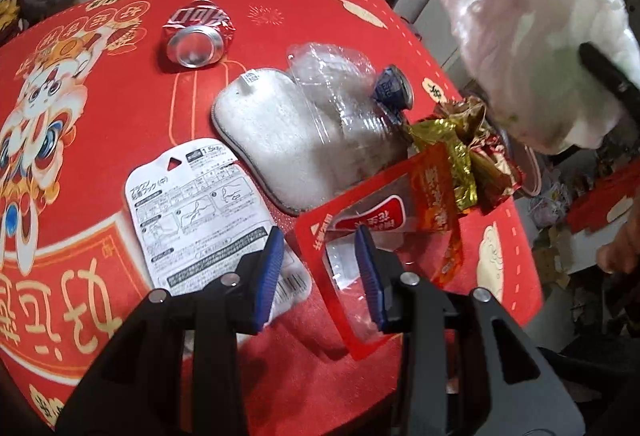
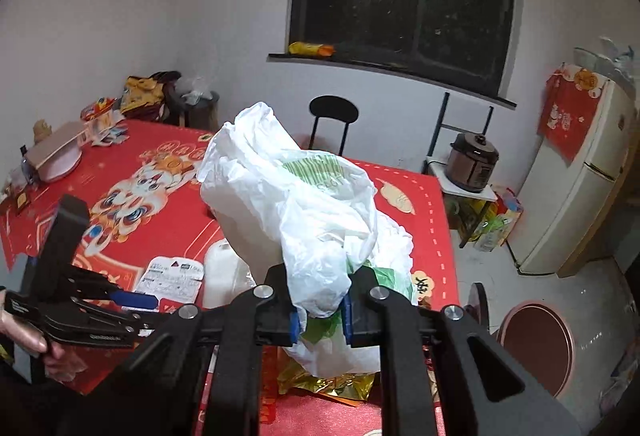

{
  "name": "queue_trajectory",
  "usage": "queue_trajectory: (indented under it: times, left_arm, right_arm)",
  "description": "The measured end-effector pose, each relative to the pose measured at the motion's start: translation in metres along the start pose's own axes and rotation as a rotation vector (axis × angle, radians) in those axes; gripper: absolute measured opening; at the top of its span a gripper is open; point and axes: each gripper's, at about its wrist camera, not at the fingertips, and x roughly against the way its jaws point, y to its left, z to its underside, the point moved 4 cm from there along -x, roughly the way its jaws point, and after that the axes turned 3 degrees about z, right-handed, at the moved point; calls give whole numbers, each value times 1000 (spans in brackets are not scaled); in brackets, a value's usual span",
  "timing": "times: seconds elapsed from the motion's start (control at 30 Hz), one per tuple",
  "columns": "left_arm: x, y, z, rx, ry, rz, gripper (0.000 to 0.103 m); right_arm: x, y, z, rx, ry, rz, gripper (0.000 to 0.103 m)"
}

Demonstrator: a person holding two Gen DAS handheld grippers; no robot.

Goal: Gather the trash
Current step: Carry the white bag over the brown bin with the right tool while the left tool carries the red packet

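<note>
My left gripper (image 1: 320,260) is open just above the red tablecloth (image 1: 100,140), its right finger over a red-and-clear snack wrapper (image 1: 372,220). A white instruction card (image 1: 200,212) lies under its left finger. Beyond lie a white pad (image 1: 272,132), a crushed clear bottle (image 1: 344,96), a dented blue can (image 1: 392,88), a crushed red cola can (image 1: 198,34) and gold foil wrappers (image 1: 460,152). My right gripper (image 2: 320,316) is shut on a white plastic bag (image 2: 296,204), held above the table's right edge; the bag also shows in the left wrist view (image 1: 540,36).
A black chair (image 2: 334,124) stands behind the table. A rice cooker (image 2: 472,164) sits on a small stand to the right, by a white fridge (image 2: 576,176). A round bin (image 2: 540,348) stands on the floor. Boxes and clutter (image 2: 60,152) fill the table's far left corner.
</note>
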Motion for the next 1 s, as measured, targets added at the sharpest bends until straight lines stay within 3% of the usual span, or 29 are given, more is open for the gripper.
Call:
queue_trajectory:
  times: [0.2,0.3,0.37,0.57,0.83,1.0]
  left_arm:
    - [-17,-3,2,-36,46,-12,36]
    - [-18,-3,1,-57,42,-39,20]
    - [-13,-2,0,-64,25,-36,18]
    - [29,-5,-12,-110,-92,20,13]
    - [87,13,-43,-52,-249,72,13]
    - [114,24,-70,-35,-337,64,13]
  right_arm:
    - [3,2,4,-9,2,21,16]
    - [4,9,1,-5,-1,31,16]
    - [7,10,-2,-9,-15,44,16]
    - [19,3,-14,-52,-55,93,16]
    - [27,-33,-32,-200,-73,189,16]
    - [37,-69,-30,-254,-85,282,16]
